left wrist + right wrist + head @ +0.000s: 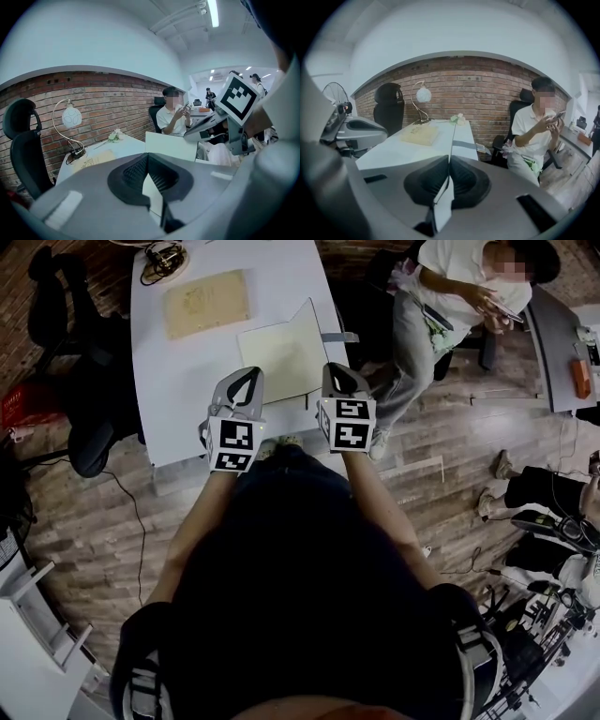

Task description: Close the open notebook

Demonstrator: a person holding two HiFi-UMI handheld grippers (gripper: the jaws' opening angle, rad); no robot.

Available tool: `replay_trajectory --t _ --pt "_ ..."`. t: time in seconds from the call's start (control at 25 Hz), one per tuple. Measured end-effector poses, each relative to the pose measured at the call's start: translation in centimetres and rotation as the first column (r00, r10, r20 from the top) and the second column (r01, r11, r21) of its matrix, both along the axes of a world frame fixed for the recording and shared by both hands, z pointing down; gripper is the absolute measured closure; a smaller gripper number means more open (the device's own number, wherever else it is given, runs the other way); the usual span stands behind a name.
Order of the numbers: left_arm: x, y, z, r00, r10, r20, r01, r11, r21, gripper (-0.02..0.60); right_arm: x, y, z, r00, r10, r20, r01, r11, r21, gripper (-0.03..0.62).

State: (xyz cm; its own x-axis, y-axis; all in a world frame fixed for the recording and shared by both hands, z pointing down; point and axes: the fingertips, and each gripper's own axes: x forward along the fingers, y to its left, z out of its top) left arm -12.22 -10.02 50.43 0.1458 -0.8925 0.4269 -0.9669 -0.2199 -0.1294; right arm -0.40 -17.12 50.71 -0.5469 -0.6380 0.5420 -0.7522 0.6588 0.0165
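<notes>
— On the table (173,371), near its edge: how is the notebook (274,360)?
— Half shut, I'd say. Its left page (262,352) lies flat and the cover (316,334) stands tilted up.
— What holds it?
— The right tongs (449,162), pinched tight on the cover's near edge. The left tongs (147,157) have their jaws together too. A white sliver (153,190) shows there, page or table, I can't tell.
— What's left?
— Swinging the cover over and down.

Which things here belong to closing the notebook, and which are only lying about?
For the job: notebook, left gripper, right gripper, both shut on it.
Lying about: tan pad, lamp, flowers, office chair, seated person.
</notes>
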Motion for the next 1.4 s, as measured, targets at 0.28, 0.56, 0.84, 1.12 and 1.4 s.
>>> replay_trajectory --t 0.28,0.56,0.84,1.12,1.4 --pt "-1.3 0.9 -0.5 1.000 -0.023 0.017 0.022 0.999 0.023 0.575 -1.5 0.8 -0.2 0.999 -0.035 -0.015 0.035 0.999 0.023 0.574" --pt "-2.3 1.8 -0.3 0.999 -0.052 0.004 0.052 0.998 0.027 0.575 -3.2 1.7 -0.3 0.996 -0.081 -0.028 0.083 0.996 0.043 0.576" --pt "-3.2 2.0 -1.1 0.998 -0.066 0.015 0.065 0.997 0.052 0.575 -4.9 2.4 -0.1 0.990 -0.134 -0.045 0.136 0.989 0.051 0.576" --pt "-4.0 2.1 -1.0 0.997 -0.082 0.014 0.081 0.995 0.059 0.575 -6.4 3.1 0.4 0.982 -0.179 -0.065 0.182 0.982 0.052 0.576" --pt "-4.0 2.0 -0.8 0.997 -0.081 0.005 0.081 0.996 0.044 0.575 -7.1 3.4 0.8 0.975 -0.205 -0.084 0.210 0.976 0.054 0.576"
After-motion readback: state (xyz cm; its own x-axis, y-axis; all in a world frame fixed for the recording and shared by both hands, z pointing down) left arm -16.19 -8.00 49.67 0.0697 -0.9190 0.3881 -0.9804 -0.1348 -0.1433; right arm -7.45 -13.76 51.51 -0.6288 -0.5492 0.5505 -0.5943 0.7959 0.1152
